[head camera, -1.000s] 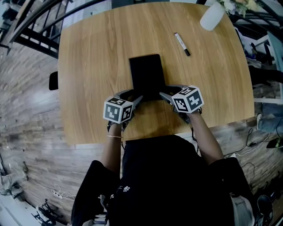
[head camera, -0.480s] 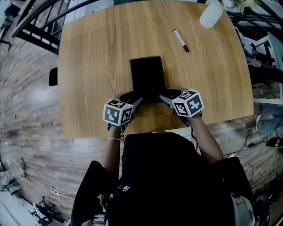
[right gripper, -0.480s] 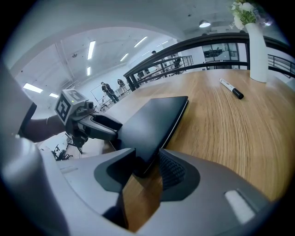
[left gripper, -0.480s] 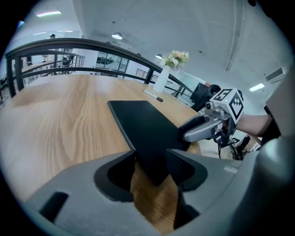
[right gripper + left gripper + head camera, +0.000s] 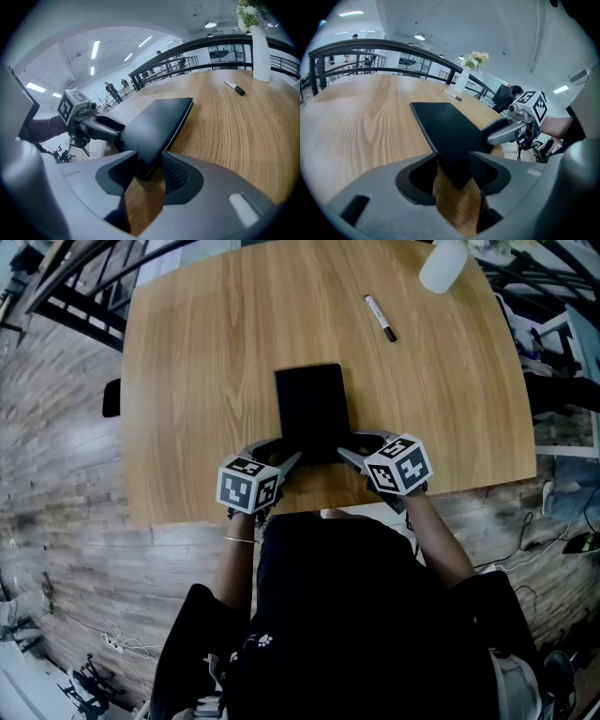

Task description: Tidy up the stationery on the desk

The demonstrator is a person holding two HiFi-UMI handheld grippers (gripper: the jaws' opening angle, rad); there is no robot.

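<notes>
Black notebook (image 5: 311, 409), left gripper (image 5: 454, 166), right gripper (image 5: 147, 164), jaws clamping near corners — contact hidden from head view

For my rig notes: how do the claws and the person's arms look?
The left claw and right claw are grey with ribbed pads; each carries a white cube of black square markers. The person wears a black short-sleeved top and a bracelet on the left wrist.

notebook (image 5: 312, 409) lies mid-desk (image 5: 206, 352) toward the near edge, its near corners between the jaws of the left gripper (image 5: 281, 457) and right gripper (image 5: 349, 451). marker (image 5: 379, 318) lies behind it to the right, vase (image 5: 442, 265) at the far-right corner.
</notes>
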